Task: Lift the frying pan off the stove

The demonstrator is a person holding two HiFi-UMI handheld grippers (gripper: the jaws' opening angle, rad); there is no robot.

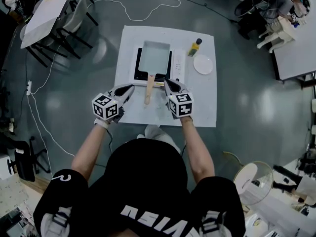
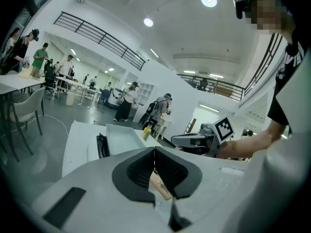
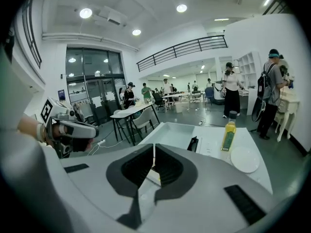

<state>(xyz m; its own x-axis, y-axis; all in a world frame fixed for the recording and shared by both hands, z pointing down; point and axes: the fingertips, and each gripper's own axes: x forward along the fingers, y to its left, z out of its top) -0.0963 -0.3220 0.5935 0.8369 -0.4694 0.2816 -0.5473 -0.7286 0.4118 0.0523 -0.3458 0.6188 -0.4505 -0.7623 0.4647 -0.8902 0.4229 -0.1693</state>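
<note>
A rectangular grey frying pan [image 1: 154, 58] sits on a white-edged stove [image 1: 178, 65], its wooden handle [image 1: 148, 90] pointing toward me. My left gripper [image 1: 132, 87] is shut and empty, just left of the handle. My right gripper [image 1: 165, 81] is shut and empty too, just right of the handle near the stove's front edge. In the left gripper view the pan [image 2: 121, 139] lies beyond the closed jaws [image 2: 154, 153], and the handle [image 2: 160, 186] shows below them. From the right gripper view the pan [image 3: 172, 134] lies ahead of the closed jaws [image 3: 154, 153].
The stove stands on a white table [image 1: 202, 102]. A yellow bottle [image 1: 195, 47] and a white plate [image 1: 203, 64] are right of the stove. Other tables, chairs and cables on the floor surround the table, and people stand further off.
</note>
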